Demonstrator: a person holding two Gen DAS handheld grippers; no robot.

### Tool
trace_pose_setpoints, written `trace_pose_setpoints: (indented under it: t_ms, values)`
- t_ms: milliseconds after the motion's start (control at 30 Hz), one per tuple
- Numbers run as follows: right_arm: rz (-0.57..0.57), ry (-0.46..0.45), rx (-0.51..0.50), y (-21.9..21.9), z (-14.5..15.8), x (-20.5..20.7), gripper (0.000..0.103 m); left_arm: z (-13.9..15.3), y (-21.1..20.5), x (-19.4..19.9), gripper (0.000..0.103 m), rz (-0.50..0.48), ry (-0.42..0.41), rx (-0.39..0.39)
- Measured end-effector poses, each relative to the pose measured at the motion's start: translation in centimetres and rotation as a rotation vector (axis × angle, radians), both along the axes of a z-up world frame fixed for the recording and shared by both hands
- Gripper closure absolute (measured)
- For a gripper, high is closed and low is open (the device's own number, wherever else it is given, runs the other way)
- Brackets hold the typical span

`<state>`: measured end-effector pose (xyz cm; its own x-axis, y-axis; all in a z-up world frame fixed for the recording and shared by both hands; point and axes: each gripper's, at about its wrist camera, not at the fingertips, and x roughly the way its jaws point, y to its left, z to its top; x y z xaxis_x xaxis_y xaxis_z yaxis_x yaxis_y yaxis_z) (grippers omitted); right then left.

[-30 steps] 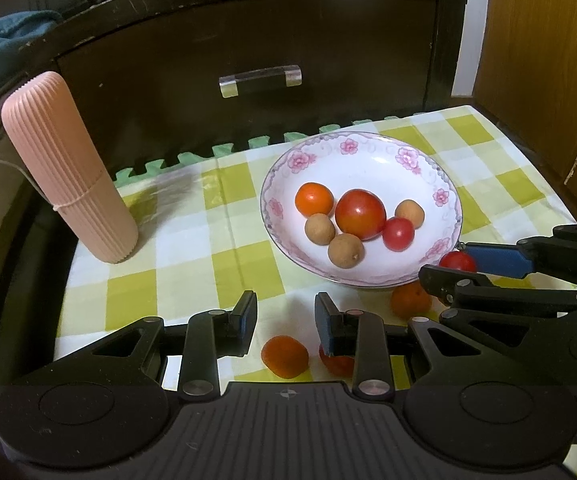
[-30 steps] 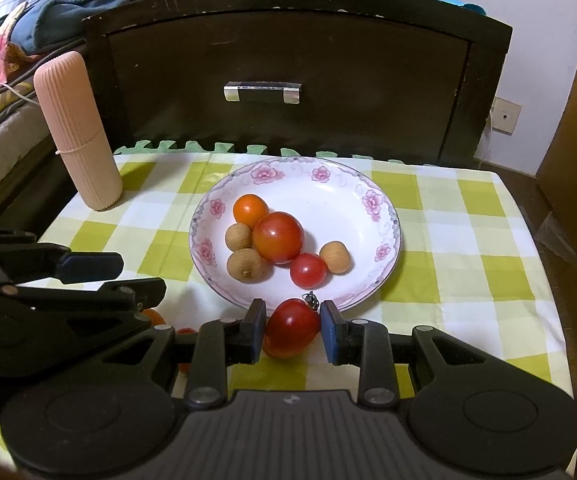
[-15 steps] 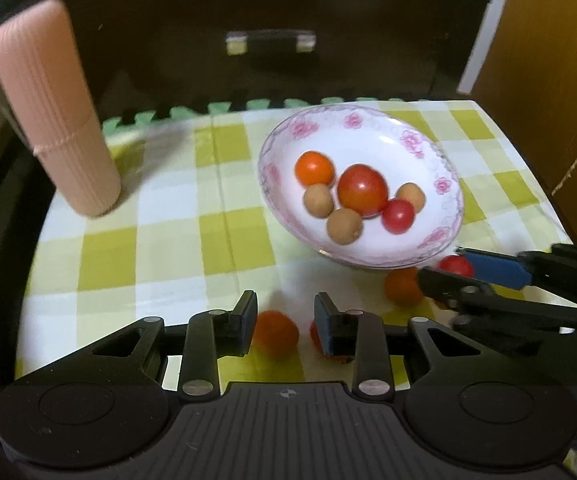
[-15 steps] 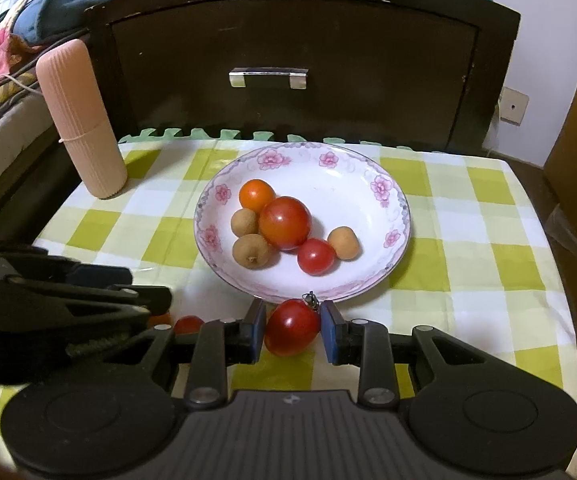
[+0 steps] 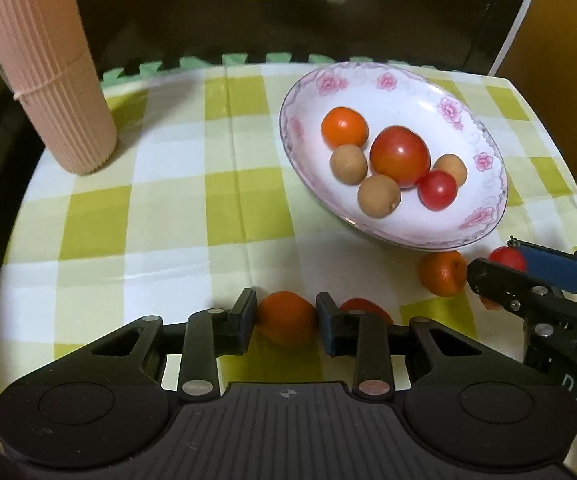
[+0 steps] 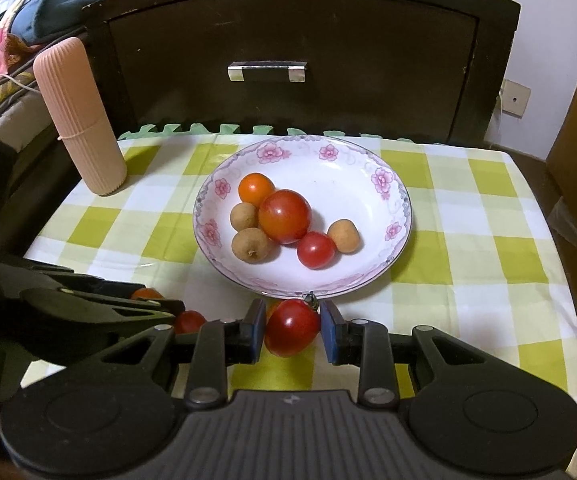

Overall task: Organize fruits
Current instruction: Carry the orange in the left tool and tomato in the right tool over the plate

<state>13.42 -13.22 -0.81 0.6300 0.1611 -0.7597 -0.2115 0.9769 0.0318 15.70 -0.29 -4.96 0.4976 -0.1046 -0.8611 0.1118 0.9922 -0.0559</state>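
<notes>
Right wrist view: checked cloth, dark cabinet behind; both jaws seemingly clamping fruit.

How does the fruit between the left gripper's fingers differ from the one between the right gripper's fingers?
The fruit at the left gripper is orange with a matte skin; the one at the right gripper is a red tomato, glossy, with a dark stem nub on top. Both sit on the checked cloth just short of the plate, each flanked closely by its fingers.
</notes>
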Motion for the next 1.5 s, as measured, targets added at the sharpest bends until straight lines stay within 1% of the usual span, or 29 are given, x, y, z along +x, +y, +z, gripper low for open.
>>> trace_pose_setpoints:
  t_ms: [200, 467, 667, 900, 1033, 1267, 1500]
  values:
    - [-0.002, 0.001, 0.005, -0.1, -0.1, 0.1, 0.074, 0.5, 0.4, -0.1, 0.064, 0.017, -0.014, -0.018]
    - [-0.022, -0.025, 0.020, -0.5, 1.1, 0.9, 0.074, 3.9, -0.2, -0.4, 0.064, -0.009, -0.087, -0.056]
    - [-0.042, -0.051, 0.020, -1.2, 1.9, 2.5, 0.074, 5.1, -1.9, 0.9, 0.064, -0.043, -0.121, -0.049]
    - [-0.086, -0.036, 0.056, -2.7, 1.8, 5.0, 0.074, 5.3, -3.2, 2.8, 0.064, -0.061, -0.137, -0.040]
    - [-0.091, -0.035, 0.053, -2.7, 1.6, 6.2, 0.074, 5.2, -3.6, 3.7, 0.064, -0.064, -0.141, -0.028]
    - [-0.114, -0.039, 0.065, -3.4, 1.4, 8.8, 0.074, 5.1, -4.1, 6.2, 0.064, -0.053, -0.136, -0.032]
    - [-0.138, -0.013, 0.096, -4.1, 0.2, 11.4, 0.074, 4.3, -4.8, 8.6, 0.065, -0.063, -0.131, -0.008]
